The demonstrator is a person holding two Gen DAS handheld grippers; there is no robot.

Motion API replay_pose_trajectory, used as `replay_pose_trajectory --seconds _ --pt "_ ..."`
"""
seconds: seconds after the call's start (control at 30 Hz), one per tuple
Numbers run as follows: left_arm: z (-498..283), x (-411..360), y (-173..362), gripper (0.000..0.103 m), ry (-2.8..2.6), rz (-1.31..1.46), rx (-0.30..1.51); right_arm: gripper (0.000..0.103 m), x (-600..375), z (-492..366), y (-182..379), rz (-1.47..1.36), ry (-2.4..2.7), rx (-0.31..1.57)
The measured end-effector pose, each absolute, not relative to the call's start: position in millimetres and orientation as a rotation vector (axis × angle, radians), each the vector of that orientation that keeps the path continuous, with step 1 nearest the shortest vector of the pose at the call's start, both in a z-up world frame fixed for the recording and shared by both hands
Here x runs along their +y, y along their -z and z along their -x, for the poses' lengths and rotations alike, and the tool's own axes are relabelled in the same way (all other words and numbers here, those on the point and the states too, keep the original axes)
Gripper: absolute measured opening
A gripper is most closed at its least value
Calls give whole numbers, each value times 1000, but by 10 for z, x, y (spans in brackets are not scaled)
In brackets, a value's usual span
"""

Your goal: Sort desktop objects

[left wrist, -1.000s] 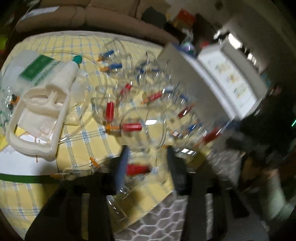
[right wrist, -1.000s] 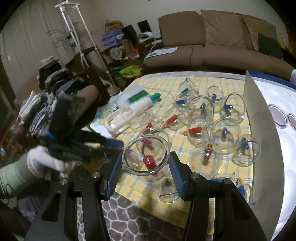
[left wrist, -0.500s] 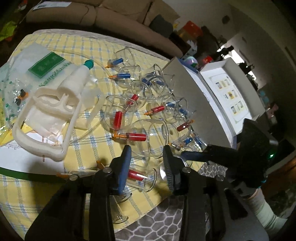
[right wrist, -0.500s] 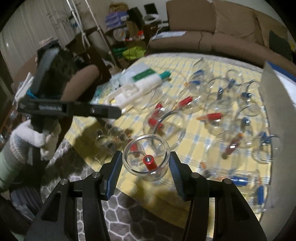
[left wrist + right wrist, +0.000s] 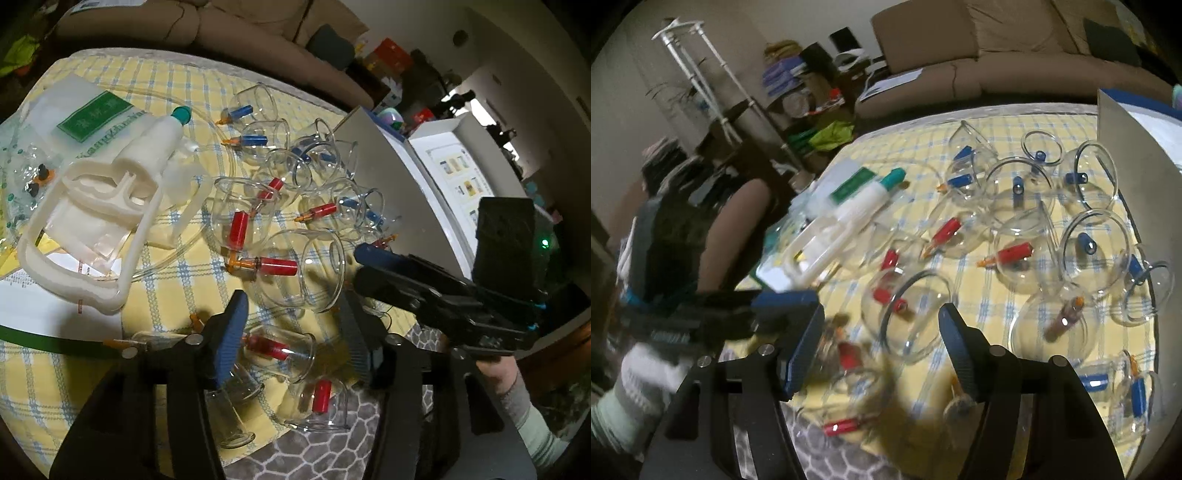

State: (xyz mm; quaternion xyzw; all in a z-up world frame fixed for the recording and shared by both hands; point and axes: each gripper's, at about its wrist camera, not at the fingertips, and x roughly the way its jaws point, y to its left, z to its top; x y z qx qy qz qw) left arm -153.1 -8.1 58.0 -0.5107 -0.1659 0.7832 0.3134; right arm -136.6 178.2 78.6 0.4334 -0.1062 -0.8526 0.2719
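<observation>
A yellow checked table (image 5: 1015, 122) carries clear cups (image 5: 1095, 251) with red and blue valves; a brown sofa (image 5: 1015, 70) stands beyond. Both left tongs (image 5: 291, 328) and right tongs (image 5: 881, 336) have just been opening, gripping nothing.

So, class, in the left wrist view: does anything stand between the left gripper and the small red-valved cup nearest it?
Nothing visible does. The left gripper, whose jaws have just been opening, straddles the small red-valved cup, which lies on its side between the open fingers. A larger cup lies beyond it.
</observation>
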Motion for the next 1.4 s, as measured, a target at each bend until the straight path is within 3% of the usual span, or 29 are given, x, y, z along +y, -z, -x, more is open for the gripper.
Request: replay_pose_trajectory --seconds 0.1,0.2,0.23,0.37,0.57,0.73,0.9,1.0,1.03,1.17,1.4 --pt "1547 -127 -561 59 -2076 1356 -454 56 1737 1455 -705 -1181 2296 -275" --pt "1563 -151 -560 66 -2081 1357 -463 34 1707 1491 -615 -1200 2268 -261" --pt "1567 -147 -560 68 -2082 1358 -459 22 1711 1491 -610 -1182 2250 -279" --pt "1539 -63 -555 74 -2090 1367 -377 8 1750 1453 -693 -1140 2268 -281" --pt "1479 84 -542 85 -2075 1353 -310 5 1942 1450 -799 -1090 2232 -451" --pt "1403 221 -565 89 -2096 1324 -203 6 1959 1412 -932 -1105 2225 -441" --pt "1286 423 -696 89 -2123 1232 -48 13 2255 1443 -1026 -1207 2369 -407" --pt "1278 563 -679 89 -2115 1222 17 26 2452 1445 -989 -1235 2387 -453" --pt "1284 592 -665 89 -2106 1226 17 31 2495 1451 -964 -1239 2380 -488" --pt "1336 652 -623 89 -2076 1238 -15 34 2473 1492 -905 -1273 2355 -473" --pt "1396 602 -625 89 -2050 1265 -83 34 2217 1564 -641 -1325 2127 -574"
